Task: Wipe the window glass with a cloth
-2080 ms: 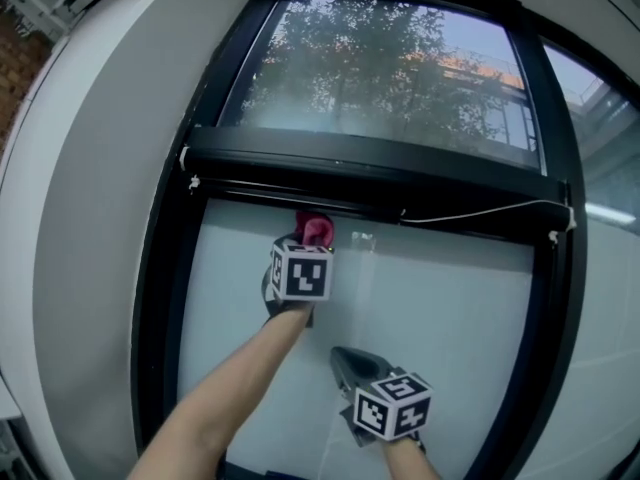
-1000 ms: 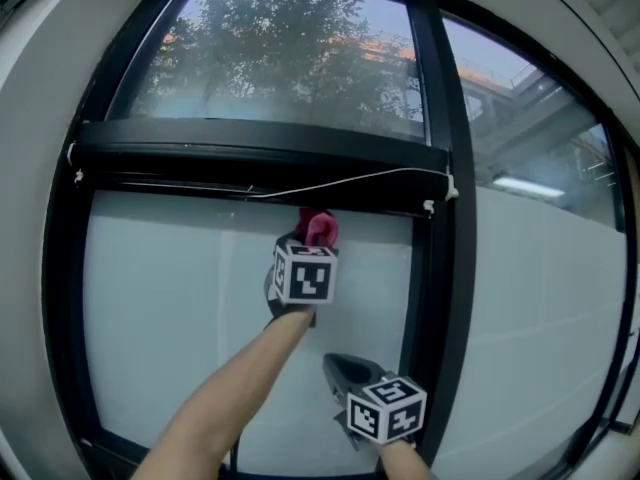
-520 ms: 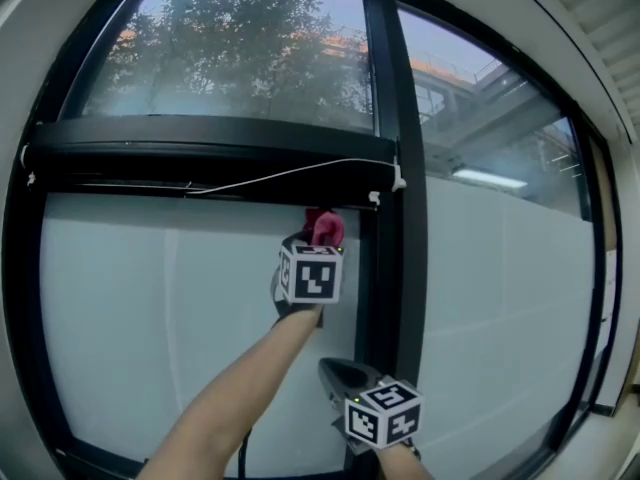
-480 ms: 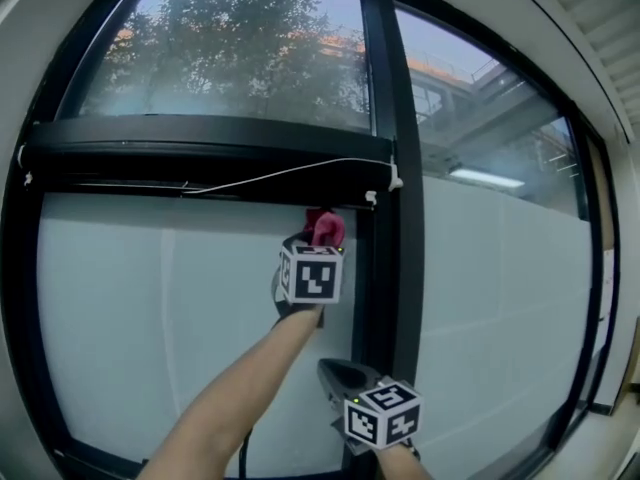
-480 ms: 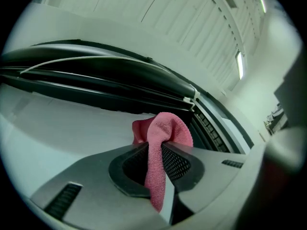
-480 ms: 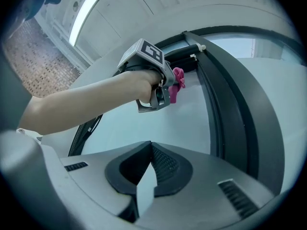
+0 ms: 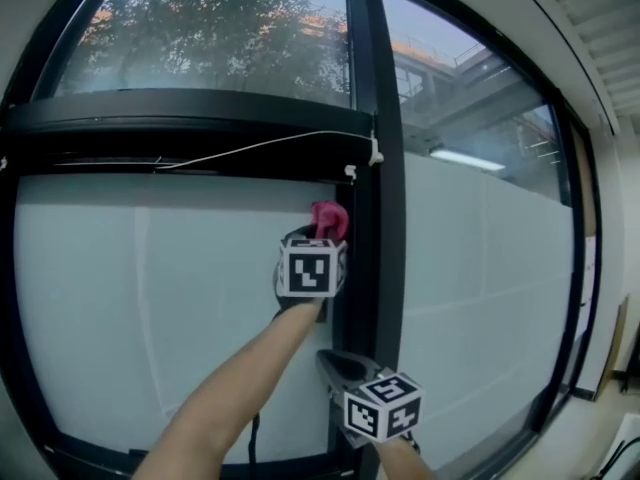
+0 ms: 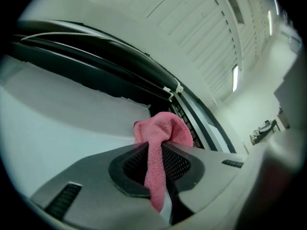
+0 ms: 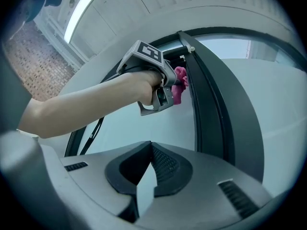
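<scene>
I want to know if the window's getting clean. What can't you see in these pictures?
- Head view: whether the pink cloth touches the glass; the left gripper and the cloth's own bunch hide that spot.
- Left gripper view: same contact, hidden behind the bunched cloth.
- Dirt or streaks on the glass: too faint to tell.
- Top of the upper pane: cut off by head view's edge.

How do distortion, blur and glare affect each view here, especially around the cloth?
Head view: heavy fisheye bows the window frame; the cloth is sharp, no glare on the frosted glass. Left gripper view: cloth crisp in the left gripper, lower right corner smeared with blur. Right gripper view: right gripper sharp, dark vignette round the edges, ceiling light blown out.
</scene>
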The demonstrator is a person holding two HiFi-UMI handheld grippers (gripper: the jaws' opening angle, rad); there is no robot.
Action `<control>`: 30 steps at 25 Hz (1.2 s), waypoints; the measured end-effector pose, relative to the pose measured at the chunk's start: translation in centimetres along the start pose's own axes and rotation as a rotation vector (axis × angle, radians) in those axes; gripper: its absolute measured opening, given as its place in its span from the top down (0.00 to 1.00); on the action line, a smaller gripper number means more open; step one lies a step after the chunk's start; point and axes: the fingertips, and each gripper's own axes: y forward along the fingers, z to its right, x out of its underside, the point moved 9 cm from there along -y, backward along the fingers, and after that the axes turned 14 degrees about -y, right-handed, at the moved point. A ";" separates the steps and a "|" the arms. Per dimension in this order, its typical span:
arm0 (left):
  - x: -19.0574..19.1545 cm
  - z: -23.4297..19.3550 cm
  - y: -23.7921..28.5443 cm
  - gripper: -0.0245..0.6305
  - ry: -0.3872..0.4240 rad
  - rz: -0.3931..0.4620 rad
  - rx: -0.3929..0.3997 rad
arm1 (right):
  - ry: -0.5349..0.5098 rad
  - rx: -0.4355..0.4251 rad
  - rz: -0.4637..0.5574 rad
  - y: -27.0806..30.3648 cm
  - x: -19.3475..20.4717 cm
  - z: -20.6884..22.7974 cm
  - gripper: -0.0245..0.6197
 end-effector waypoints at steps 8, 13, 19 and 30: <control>2.7 0.1 -0.8 0.88 -0.040 -0.034 0.056 | 0.035 -0.018 -0.028 0.5 1.6 -1.1 0.96; 2.9 -1.4 -1.8 0.88 -0.032 -0.043 0.026 | 0.035 -0.040 -0.027 1.5 1.5 -2.1 0.96; 1.3 -5.3 -4.2 0.88 -0.029 -0.029 -0.039 | 0.043 -0.111 -0.010 4.1 1.1 -4.8 0.96; -1.3 -12.8 -9.7 0.88 0.011 -0.034 -0.161 | 0.045 -0.244 0.042 8.5 -1.4 -11.0 0.96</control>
